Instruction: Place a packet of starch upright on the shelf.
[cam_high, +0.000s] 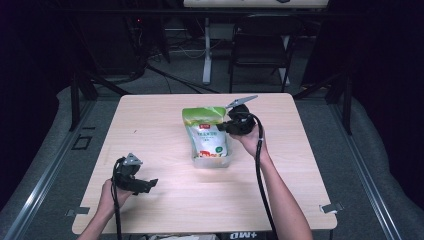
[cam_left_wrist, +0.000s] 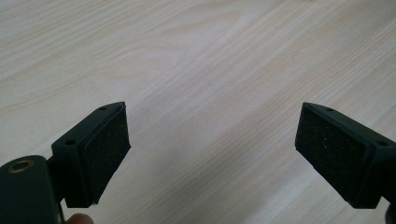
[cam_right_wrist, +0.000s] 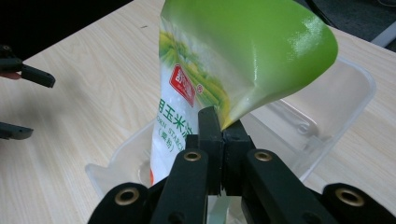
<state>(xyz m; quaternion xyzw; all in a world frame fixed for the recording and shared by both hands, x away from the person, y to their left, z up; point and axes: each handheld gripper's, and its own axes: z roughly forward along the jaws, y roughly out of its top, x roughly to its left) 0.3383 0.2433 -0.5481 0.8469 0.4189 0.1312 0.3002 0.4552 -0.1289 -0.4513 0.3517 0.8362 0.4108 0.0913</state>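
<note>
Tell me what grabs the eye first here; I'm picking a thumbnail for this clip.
The bright green-and-white bag stands out, upright in a clear plastic container near the middle of the pale wooden table. The right tool pinches the bag's edge just below its green top. The left tool hangs open over bare tabletop at the near left.

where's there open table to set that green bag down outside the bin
Bare wood lies left of the clear plastic bin, toward the open left gripper, and along the light wooden table far edge. It's crowded mid-table: the right gripper pinches the green-and-white starch bag in the bin.
</note>
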